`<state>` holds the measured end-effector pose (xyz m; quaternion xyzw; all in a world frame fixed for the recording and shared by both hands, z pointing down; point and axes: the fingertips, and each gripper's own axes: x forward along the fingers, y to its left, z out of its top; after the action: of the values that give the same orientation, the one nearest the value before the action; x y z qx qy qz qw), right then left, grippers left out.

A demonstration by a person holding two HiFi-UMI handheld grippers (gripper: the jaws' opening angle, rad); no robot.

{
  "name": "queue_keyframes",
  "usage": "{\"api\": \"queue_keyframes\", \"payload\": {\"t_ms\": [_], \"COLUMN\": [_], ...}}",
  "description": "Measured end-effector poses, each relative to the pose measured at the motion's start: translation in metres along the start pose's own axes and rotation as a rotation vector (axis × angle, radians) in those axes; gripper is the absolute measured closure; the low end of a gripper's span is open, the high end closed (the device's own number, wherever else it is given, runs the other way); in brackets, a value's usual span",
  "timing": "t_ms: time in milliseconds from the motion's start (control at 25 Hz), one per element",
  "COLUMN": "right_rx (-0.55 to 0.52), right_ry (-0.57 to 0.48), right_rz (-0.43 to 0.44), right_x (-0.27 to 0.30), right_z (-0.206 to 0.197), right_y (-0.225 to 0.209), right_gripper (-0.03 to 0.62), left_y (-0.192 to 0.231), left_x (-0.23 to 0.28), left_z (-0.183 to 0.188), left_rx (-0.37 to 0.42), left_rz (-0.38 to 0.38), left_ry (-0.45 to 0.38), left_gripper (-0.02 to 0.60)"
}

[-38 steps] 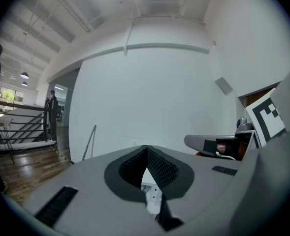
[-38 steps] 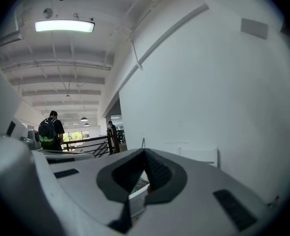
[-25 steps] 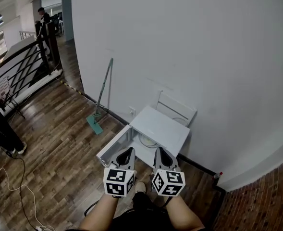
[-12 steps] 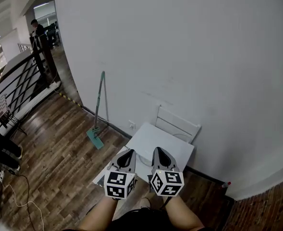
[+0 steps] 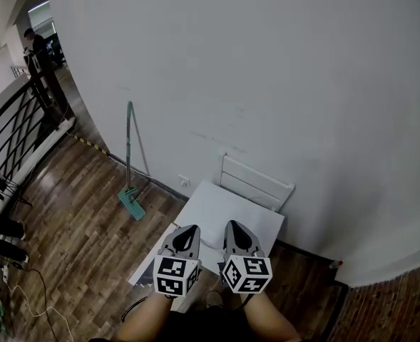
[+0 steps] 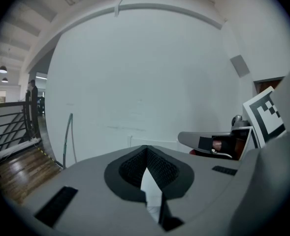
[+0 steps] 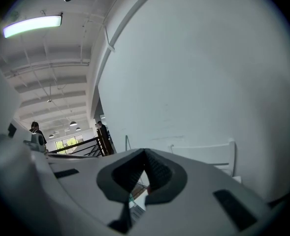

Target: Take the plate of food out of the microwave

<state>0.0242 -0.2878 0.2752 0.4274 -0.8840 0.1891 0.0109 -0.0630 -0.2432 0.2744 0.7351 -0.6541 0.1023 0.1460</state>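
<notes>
Left gripper: your jaws are pressed together at the tips, with nothing between them. Right gripper: the same, jaws closed tight and empty. You hold both side by side, marker cubes toward you, over the near edge of the microwave.

Microwave: a white box with a flat, plain top, set low against the white wall. A white flap off its near left corner looks like the open door.

Plate of food: not made out in any view. Your grippers cover the microwave's front.

Behind the microwave, a white slatted panel stands at the wall. Left of the microwave, a green-handled mop leans on the wall, its head on the wood floor. Far left of the microwave, a black railing.
</notes>
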Motion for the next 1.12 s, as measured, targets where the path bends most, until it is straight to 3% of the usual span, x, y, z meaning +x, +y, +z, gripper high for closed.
{"api": "queue_keyframes", "payload": {"t_ms": [280, 520, 760, 920, 1120], "right_rx": [0.014, 0.024, 0.04, 0.029, 0.025], "right_ry": [-0.004, -0.008, 0.012, 0.091, 0.198], "right_rz": [-0.099, -0.228, -0.389, -0.424, -0.404], "right_x": [0.006, 0.004, -0.017, -0.019, -0.032], "right_z": [-0.008, -0.03, -0.071, -0.119, -0.176], "right_y": [-0.007, 0.011, 0.022, 0.026, 0.024], "right_gripper": [0.583, 0.583, 0.583, 0.583, 0.583], "left_y": [0.012, 0.024, 0.027, 0.035, 0.036], "left_x": [0.016, 0.018, 0.019, 0.021, 0.014], "left_z": [-0.009, -0.027, -0.077, -0.113, -0.154], "left_rx": [0.011, 0.023, -0.013, -0.044, -0.064], "left_rz": [-0.095, -0.263, -0.421, -0.442, -0.415], "left_ry": [0.02, 0.063, 0.14, 0.206, 0.272], "left_gripper": [0.584, 0.586, 0.585, 0.586, 0.584]}}
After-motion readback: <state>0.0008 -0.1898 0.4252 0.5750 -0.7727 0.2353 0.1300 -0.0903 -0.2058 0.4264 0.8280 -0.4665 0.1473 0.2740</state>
